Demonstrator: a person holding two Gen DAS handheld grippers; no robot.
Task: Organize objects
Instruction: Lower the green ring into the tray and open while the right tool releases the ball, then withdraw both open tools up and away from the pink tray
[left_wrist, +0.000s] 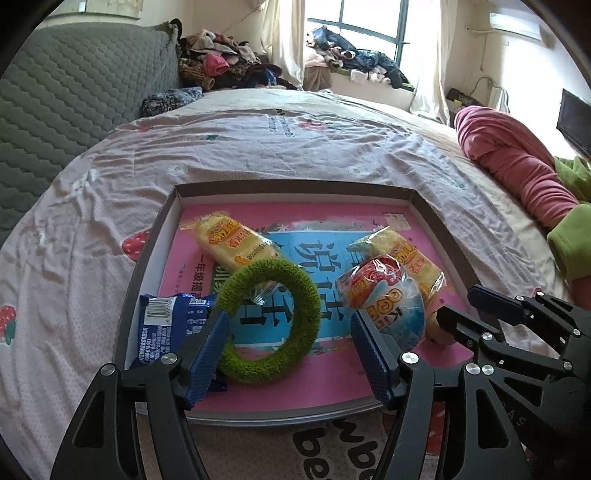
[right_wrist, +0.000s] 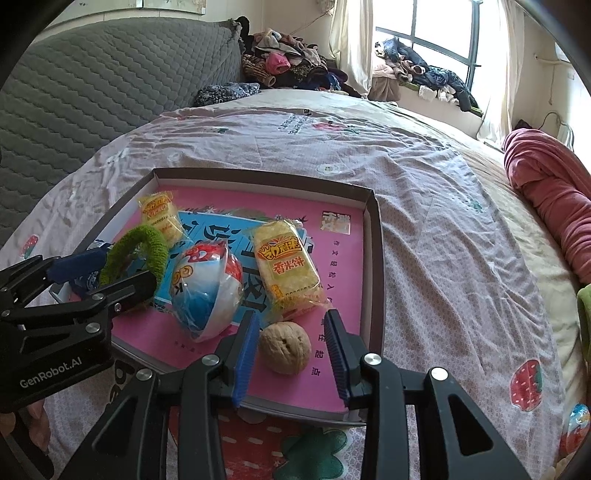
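A shallow cardboard box (left_wrist: 428, 210) with a pink printed floor lies on the wrinkled bed sheet (left_wrist: 295, 147).

The left gripper (left_wrist: 288, 325) stands wide over the fuzzy green ring (left_wrist: 269, 321). Its left pad touches the ring's rim, and the right pad is apart from it, so nothing is held. A crinkled blue packet (left_wrist: 166, 325) lies at the near left.

In the middle are two yellow rice-cracker packs (right_wrist: 288, 273) and a round toy in clear plastic (right_wrist: 207, 288).

The right gripper (right_wrist: 291, 332) is narrow but open around the rough, round walnut (right_wrist: 284, 347) at the box's near right – the ribbed blue pads (right_wrist: 245, 354) do not press it.
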